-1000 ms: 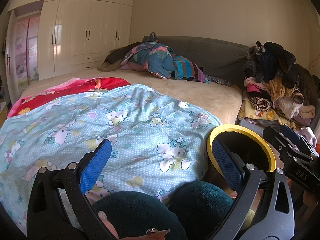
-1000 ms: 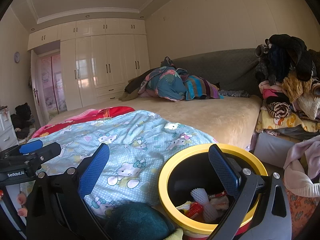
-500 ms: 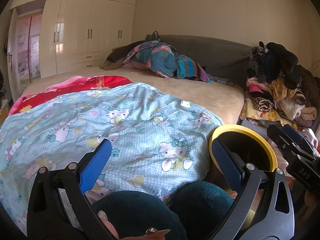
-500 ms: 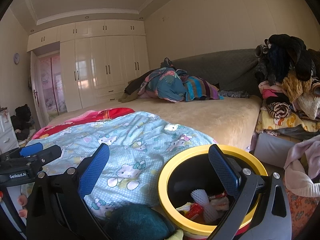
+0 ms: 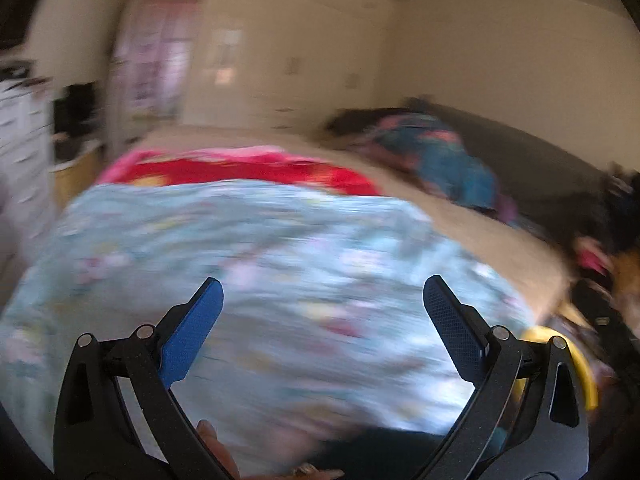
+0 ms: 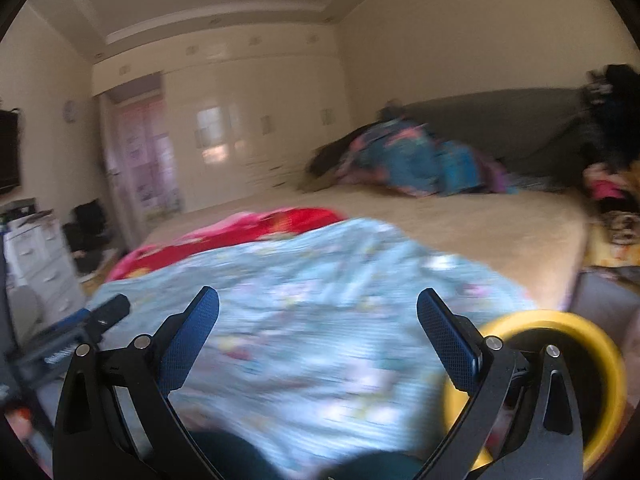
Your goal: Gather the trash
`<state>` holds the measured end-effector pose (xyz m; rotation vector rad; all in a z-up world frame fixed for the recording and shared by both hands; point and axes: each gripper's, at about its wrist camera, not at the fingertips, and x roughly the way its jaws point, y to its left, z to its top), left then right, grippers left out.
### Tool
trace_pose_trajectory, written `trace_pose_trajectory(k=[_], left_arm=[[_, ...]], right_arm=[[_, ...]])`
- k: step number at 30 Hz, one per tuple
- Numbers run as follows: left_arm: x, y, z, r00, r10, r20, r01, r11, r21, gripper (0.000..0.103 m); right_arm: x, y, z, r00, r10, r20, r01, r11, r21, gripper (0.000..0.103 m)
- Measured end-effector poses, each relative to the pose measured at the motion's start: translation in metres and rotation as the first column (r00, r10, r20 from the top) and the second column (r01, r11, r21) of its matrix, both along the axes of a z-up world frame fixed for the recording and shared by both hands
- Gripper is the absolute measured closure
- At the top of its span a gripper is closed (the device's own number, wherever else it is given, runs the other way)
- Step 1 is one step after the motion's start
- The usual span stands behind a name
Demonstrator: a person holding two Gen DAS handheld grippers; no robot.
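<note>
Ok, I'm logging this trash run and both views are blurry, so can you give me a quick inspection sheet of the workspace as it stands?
Surface: beige bed, partly under a light-blue patterned quilt and a red blanket.
Job's things: yellow-rimmed round trash bin at lower right beside the bed; contents not visible.
Clutter: bundle of multicoloured bedding against the grey headboard; pile of clothes at right.
Grippers: left hand-held gripper open, empty; right hand-held gripper open, empty.
Cables: nothing seen.
Surroundings: cream wardrobe wall, white drawer unit; heavy motion blur.
</note>
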<state>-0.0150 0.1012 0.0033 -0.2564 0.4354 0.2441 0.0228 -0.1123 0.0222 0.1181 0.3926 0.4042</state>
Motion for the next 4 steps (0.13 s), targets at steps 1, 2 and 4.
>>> trace_pose_trajectory(k=[1, 2, 4], left_arm=[[0.002, 0.028, -0.005, 0.997, 0.068, -0.029, -0.068, 0.998, -0.013, 0.011], [0.002, 0.049, -0.011, 0.992, 0.120, -0.050, -0.121, 0.992, -0.024, 0.011], [0.001, 0.100, -0.030, 0.959, 0.255, -0.125, -0.259, 0.966, -0.011, 0.011]], right_arm=[[0.011, 0.024, -0.002, 0.998, 0.049, -0.033, -0.050, 0.998, -0.023, 0.006], [0.023, 0.052, -0.006, 0.993, 0.097, -0.074, -0.101, 0.993, -0.055, 0.006], [0.048, 0.123, -0.024, 0.965, 0.196, -0.174, -0.224, 0.962, -0.157, 0.006]])
